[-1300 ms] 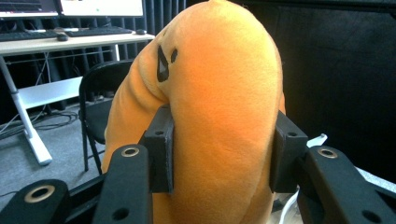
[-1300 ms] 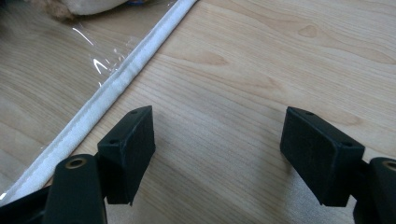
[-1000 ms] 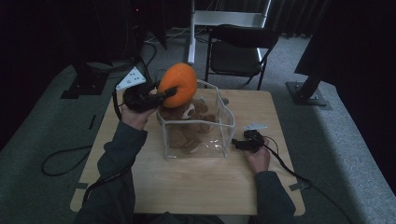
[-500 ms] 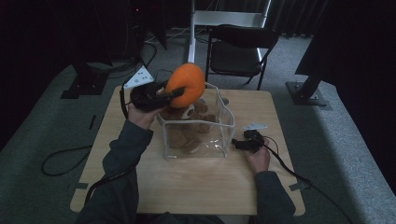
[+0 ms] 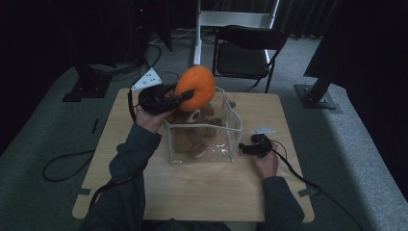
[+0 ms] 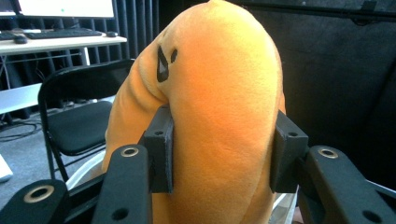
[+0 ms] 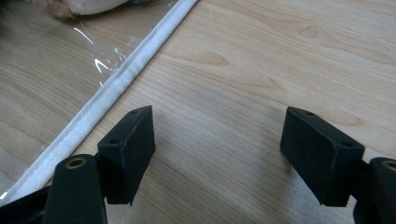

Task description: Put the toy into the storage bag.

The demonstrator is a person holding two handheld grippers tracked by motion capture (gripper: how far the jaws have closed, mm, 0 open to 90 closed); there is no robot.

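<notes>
An orange plush toy (image 5: pixel 196 87) hangs in the air over the far left corner of a clear plastic bag (image 5: pixel 219 144) with white piping. My left gripper (image 5: pixel 185 95) is shut on it; in the left gripper view both pads press into the orange plush toy (image 6: pixel 219 116), which bears black face marks. Inside the bag lies a brown plush toy (image 5: pixel 192 139). My right gripper (image 5: pixel 243 147) rests low on the table just right of the bag, its jaws open. In the right gripper view, my right gripper (image 7: pixel 217 149) has only bare wood between its pads, with the bag's white edge (image 7: pixel 116 84) at left.
The wooden table (image 5: pixel 202 187) has free room in front of the bag and at both sides. A black folding chair (image 5: pixel 248 50) stands beyond the far edge. Cables trail from both grippers over the table and onto the grey floor.
My left gripper has carried the orange plush toy slightly right and toward the bag's opening. The right gripper has stayed where it was.
</notes>
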